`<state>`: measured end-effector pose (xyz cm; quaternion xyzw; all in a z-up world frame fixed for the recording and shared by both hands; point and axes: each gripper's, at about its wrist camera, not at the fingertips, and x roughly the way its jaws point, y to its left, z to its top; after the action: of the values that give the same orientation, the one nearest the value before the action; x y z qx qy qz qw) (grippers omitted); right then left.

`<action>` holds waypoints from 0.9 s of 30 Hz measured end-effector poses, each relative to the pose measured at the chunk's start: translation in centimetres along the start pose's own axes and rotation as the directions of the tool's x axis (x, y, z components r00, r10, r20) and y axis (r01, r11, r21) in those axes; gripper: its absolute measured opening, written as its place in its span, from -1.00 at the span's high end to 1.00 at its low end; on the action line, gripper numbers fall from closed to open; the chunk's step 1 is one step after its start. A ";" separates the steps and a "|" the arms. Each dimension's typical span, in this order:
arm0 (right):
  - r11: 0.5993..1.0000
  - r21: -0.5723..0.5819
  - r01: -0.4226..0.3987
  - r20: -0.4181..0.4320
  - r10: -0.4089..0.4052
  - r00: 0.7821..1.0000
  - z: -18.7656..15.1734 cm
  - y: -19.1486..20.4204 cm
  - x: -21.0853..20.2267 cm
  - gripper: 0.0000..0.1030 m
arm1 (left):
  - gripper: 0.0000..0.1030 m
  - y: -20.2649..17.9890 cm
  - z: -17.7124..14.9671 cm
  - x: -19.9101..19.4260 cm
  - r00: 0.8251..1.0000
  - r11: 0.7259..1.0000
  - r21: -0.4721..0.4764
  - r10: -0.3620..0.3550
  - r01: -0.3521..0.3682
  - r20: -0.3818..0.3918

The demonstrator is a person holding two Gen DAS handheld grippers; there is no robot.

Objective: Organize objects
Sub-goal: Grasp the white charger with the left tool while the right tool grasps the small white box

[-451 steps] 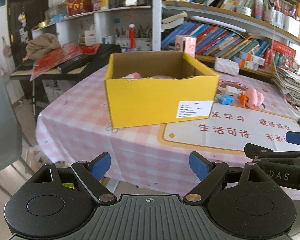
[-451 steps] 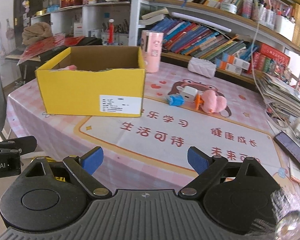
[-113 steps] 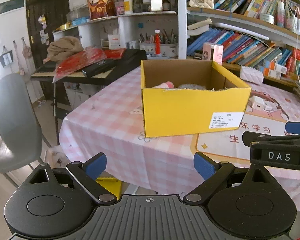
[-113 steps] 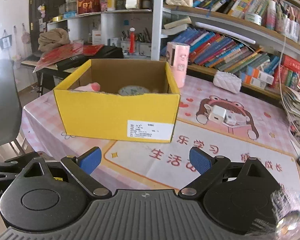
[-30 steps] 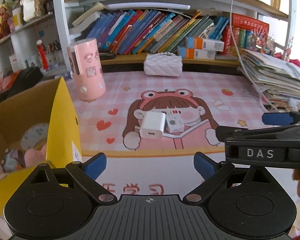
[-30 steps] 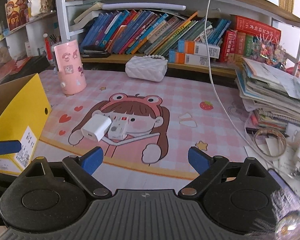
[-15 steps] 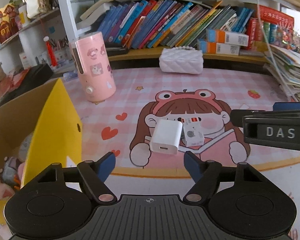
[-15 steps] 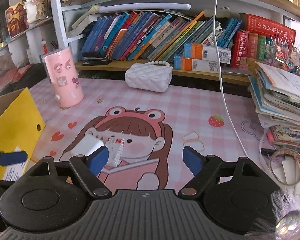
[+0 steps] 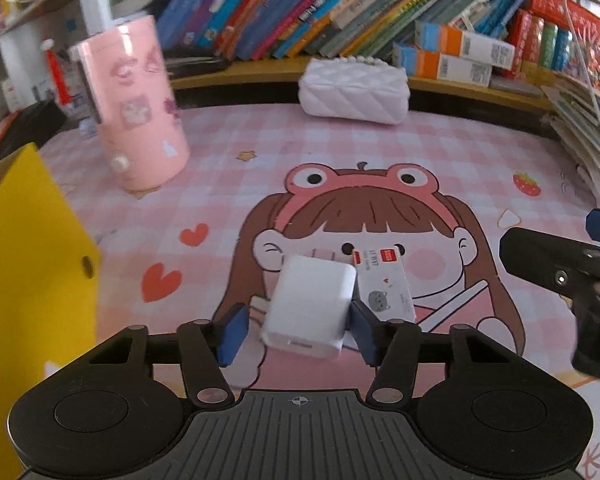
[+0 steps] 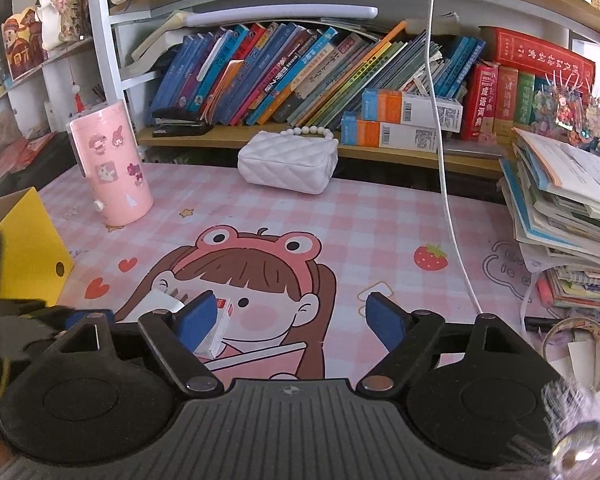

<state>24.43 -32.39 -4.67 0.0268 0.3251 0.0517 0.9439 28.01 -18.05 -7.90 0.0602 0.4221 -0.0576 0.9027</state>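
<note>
White square plastic charger block (image 9: 310,310) on the pink cartoon-print bench mat (image 9: 380,152), between the left gripper (image 9: 296,334) pads, right pad touching, left just off, small white printed box (image 9: 384,280) beside it, right gripper (image 10: 296,316) spread wide nearby, yellow cardboard box (image 9: 28,280) left.

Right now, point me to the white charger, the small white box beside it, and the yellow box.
white charger (image 9: 310,304): left wrist view, middle of its top face.
small white box (image 9: 382,286): left wrist view, printed top face.
yellow box (image 10: 30,248): right wrist view, yellow side wall.
</note>
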 end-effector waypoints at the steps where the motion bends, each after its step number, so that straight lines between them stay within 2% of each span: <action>1: 1.000 0.000 -0.001 -0.003 0.001 1.000 0.0 0.0 0.1 -0.58 | 0.03 -0.1 0.1 0.4 1.000 1.000 0.008 -0.004 0.004 -0.008; 6: 1.000 0.009 -0.004 -0.012 0.004 1.000 0.0 -0.2 0.5 -0.58 | 0.13 -0.1 0.2 1.1 1.000 1.000 0.004 -0.024 0.024 0.010; 9: 1.000 0.018 -0.007 -0.022 0.007 1.000 -0.1 -0.3 0.9 -0.58 | 0.20 0.2 0.1 0.3 1.000 1.000 -0.017 0.018 -0.018 0.023; 13: 1.000 0.016 -0.017 -0.038 0.017 0.999 -0.3 -0.1 1.7 -0.59 | 0.20 2.2 0.3 -3.3 0.994 0.995 -0.104 0.019 -0.008 0.107; 15: 1.000 0.014 -0.018 -0.043 0.019 0.999 -0.3 0.0 2.2 -0.58 | 0.20 3.0 0.4 -5.1 0.990 0.993 -0.114 0.044 -0.029 0.131; 19: 0.998 0.001 -0.056 -0.075 0.056 0.996 -0.5 1.0 3.7 -0.59 | 0.20 5.4 0.5 -8.3 0.985 0.979 -0.202 0.030 0.004 0.167; 22: 0.995 -0.044 -0.093 -0.133 0.086 0.987 -0.7 2.6 5.5 -0.58 | 0.20 6.5 0.0 -9.8 0.986 0.973 -0.233 0.035 0.004 0.161; 27: 0.991 -0.084 -0.107 -0.153 0.093 0.984 -1.1 4.8 7.4 -0.55 | 0.20 7.5 -1.8 -12.1 0.987 0.965 -0.263 0.050 -0.008 0.152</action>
<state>29.18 -26.76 -9.62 -0.0043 0.3903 0.1158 0.9134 20.08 -9.70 0.71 -0.0580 0.3524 0.0073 0.9340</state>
